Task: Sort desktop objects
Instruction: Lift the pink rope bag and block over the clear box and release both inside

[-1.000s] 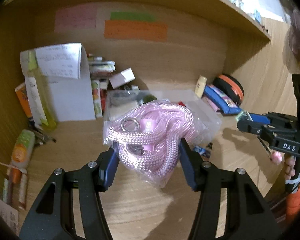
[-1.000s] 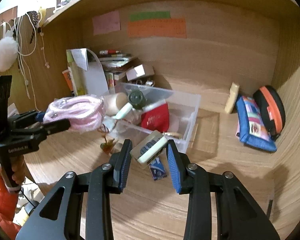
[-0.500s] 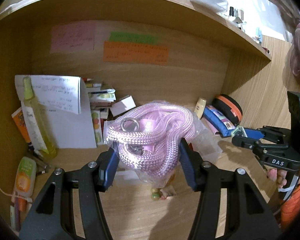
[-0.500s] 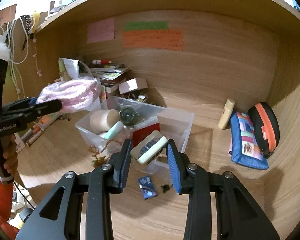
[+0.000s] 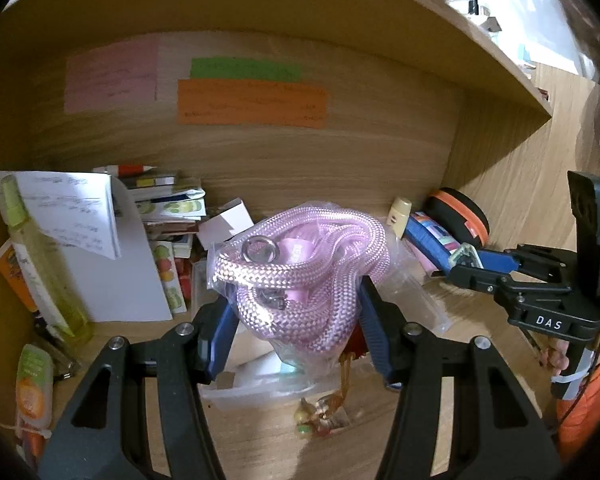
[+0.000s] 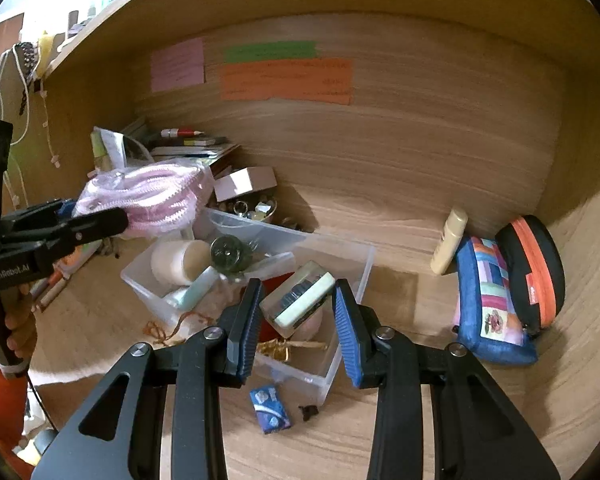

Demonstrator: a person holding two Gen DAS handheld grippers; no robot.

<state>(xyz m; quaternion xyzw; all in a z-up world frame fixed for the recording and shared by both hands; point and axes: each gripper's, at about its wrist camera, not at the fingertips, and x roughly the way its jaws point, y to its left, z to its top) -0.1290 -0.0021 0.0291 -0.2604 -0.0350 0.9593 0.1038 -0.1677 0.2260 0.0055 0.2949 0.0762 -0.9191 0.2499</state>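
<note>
Your left tongs point(image 5: 296, 308) are clamped on the bagged rope point(image 5: 300, 264); your right tongs point(image 6: 298, 316) grip a small case point(image 6: 298, 300) above the bin point(image 6: 352, 264).

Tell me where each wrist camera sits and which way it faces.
Left wrist: on the left gripper, facing the desk's back wall, fingers clamping the bagged pink rope; right gripper at right.
Right wrist: on the right gripper, looking down over the clear bin, holding a small clear case; left gripper at left.
Shared: rope, orange note.

pink braided rope point(image 5: 300, 272), patchwork blue pouch point(image 6: 490, 300)
</note>
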